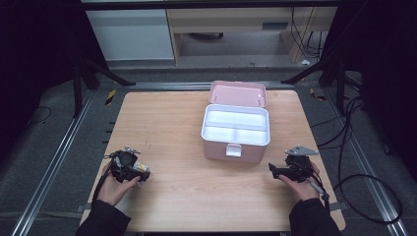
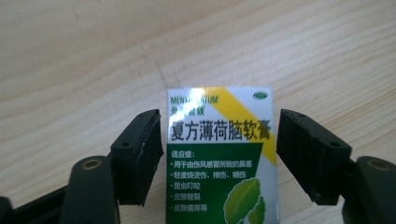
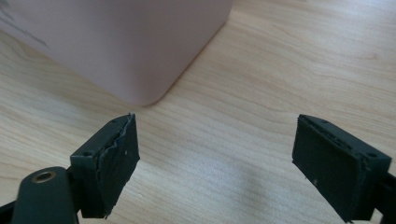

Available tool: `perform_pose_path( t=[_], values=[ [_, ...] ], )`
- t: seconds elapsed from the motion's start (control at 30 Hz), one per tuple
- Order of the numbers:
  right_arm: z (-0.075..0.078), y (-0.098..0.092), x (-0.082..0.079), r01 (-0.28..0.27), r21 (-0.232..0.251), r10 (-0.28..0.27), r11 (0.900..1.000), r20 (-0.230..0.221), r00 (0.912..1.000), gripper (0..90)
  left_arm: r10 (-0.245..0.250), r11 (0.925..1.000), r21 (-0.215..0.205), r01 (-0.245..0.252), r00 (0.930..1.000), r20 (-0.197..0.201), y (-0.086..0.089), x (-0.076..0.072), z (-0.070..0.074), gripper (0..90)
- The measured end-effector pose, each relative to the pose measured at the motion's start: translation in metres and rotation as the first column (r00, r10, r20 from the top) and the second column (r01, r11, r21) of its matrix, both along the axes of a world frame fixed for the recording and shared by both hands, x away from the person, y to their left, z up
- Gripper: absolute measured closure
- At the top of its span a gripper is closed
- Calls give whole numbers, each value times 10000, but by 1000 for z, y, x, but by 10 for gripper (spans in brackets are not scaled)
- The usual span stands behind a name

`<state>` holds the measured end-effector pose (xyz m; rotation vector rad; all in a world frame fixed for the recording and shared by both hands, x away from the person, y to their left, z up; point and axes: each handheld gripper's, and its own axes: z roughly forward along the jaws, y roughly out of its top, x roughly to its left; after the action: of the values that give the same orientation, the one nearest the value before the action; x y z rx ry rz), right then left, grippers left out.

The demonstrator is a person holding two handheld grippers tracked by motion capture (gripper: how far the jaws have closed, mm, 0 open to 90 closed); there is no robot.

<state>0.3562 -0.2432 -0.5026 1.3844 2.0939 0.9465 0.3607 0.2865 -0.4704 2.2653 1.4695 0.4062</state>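
A small white, green and yellow medicine carton [image 2: 219, 154] with Chinese print lies flat on the wooden table [image 1: 167, 128]. It sits between the jaws of my left gripper [image 2: 220, 156], with a slim gap on each side, so the pads do not press on it. From above, the left gripper [image 1: 142, 173] rests at the table's near left with the carton [image 1: 142, 168] at its tip. My right gripper [image 1: 273, 171] stands open at the near right, nothing between its jaws [image 3: 215, 163]. A pink storage box [image 1: 216, 147] stands mid-table with its lid [image 1: 237, 93] swung back, showing a white divided tray.
The pink box's rounded corner [image 3: 126, 42] is close ahead and to the left of the right gripper. Bare wood lies between the two hands. Black cables [image 1: 354, 187] trail off the table's right side. Metal rails run along the floor on both sides.
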Motion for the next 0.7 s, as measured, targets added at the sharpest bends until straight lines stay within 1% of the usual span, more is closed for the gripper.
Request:
perform_pose_path(
  t=[0.03,0.1,0.13,0.17,0.23,0.3,0.33,0.37,0.4,0.43,0.5,0.53,0.6,0.63,0.67,0.7],
  values=[
    [3,0,0,-39,105,38,9999,79,10000,154,18,9999,-144,-12,9990,444,0,-2,9,297],
    [9,-1,0,-27,127,23,9999,288,9996,164,37,9995,-321,-6,9953,966,0,-4,20,298],
    [9,-1,0,-27,127,23,9999,288,9996,164,37,9995,-321,-6,9953,966,0,-4,20,301],
    [15,-2,-1,-65,209,54,9998,504,9987,174,89,9978,-657,3,9902,1396,0,-5,30,306],
    [24,-2,-1,-78,335,52,9994,773,9970,186,53,9958,-912,107,9849,1730,-1,-3,38,324],
    [33,-3,-1,-178,505,127,9986,1006,9948,204,8,9935,-1112,233,9773,2120,-5,3,45,344],
    [33,-3,-1,-178,505,127,9986,1006,9948,204,8,9935,-1112,233,9773,2120,-5,3,45,356],
    [39,-3,-1,-219,606,149,9979,1137,9934,215,-68,9914,-1258,373,9720,2348,-9,6,50,356],
    [46,-2,-1,-302,639,215,9975,1325,9910,223,-125,9900,-1332,470,9685,2488,-12,8,53,365],
    [57,-2,-1,-309,773,181,9965,1611,9868,237,-404,9867,-1400,822,9595,2787,-23,13,59,373],
    [68,0,1,-362,959,185,9947,1794,9836,244,-601,9838,-1426,1087,9492,3090,-35,19,66,386],
    [68,0,1,-362,959,185,9947,1794,9836,244,-601,9838,-1426,1087,9492,3090,-35,19,66,390],
    [79,3,7,-499,1067,280,9930,1971,9800,247,-855,9789,-1472,1418,9381,3356,-48,26,72,391],
    [83,5,10,-536,1126,302,9922,1998,9794,251,-958,9746,-1580,1585,9335,3456,-55,29,75,395],
    [87,7,14,-597,1168,351,9914,2017,9788,255,-1052,9721,-1600,1715,9286,3559,-62,33,78,395],
    [92,13,23,-681,1165,433,9909,2033,9782,268,-1230,9643,-1735,2003,9183,3764,-77,40,82,397]
  ],
)
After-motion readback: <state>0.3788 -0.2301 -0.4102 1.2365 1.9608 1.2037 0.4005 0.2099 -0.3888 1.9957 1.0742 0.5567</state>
